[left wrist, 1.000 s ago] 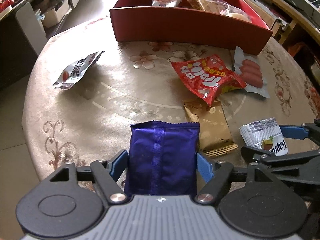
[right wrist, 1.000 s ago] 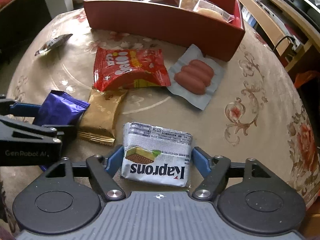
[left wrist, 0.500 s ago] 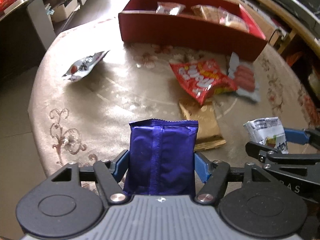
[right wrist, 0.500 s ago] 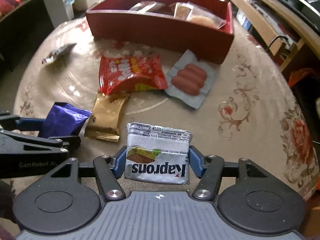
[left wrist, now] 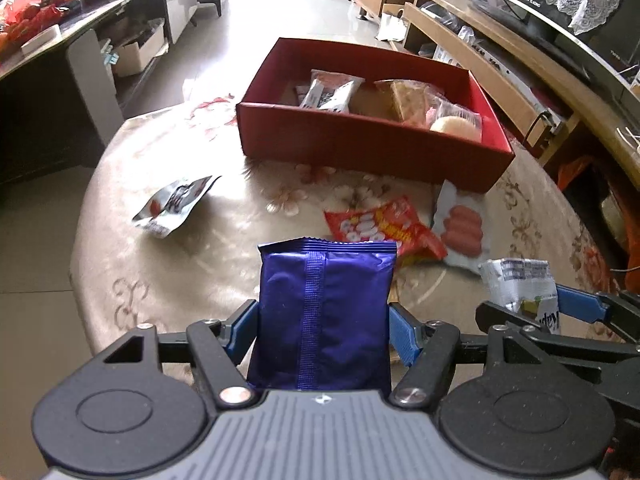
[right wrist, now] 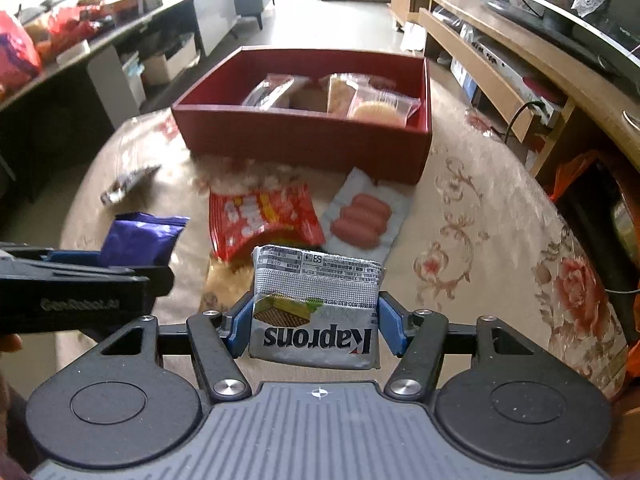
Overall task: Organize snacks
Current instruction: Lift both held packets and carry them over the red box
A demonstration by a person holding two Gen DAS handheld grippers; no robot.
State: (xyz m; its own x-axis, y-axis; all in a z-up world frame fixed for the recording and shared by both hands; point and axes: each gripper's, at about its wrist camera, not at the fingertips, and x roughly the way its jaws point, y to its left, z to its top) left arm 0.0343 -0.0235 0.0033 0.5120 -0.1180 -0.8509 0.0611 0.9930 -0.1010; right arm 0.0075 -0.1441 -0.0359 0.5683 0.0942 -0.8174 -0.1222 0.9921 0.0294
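Two packets are in hand and held above the bench (left wrist: 132,280), so the step in hand looks like the carry to the red box (left wrist: 360,148), which sits at 12 o'clock in both wrist views with wrapped snacks already inside. Largest first: the box has a tall near wall, so each load should probably pass above that rim before any lowering, and land in the bare floor area, not on the wrapped cake. Next, the left claw (left wrist: 324,330) is closed onto the sides of the purple packet (left wrist: 324,312), which stands upright between the blue pads; the soft film may buckle, so I would not squeeze more. The right claw (right wrist: 316,330), likewise closed, grips the silver Kaprons wafer (right wrist: 316,312) by its edges. The two claws ride near each other, left at 9 o'clock of the right; staggering the drops should avoid a clash. On the bench remain the red bag (right wrist: 264,220), sausage pack (right wrist: 364,216) and silver sachet (left wrist: 176,204).
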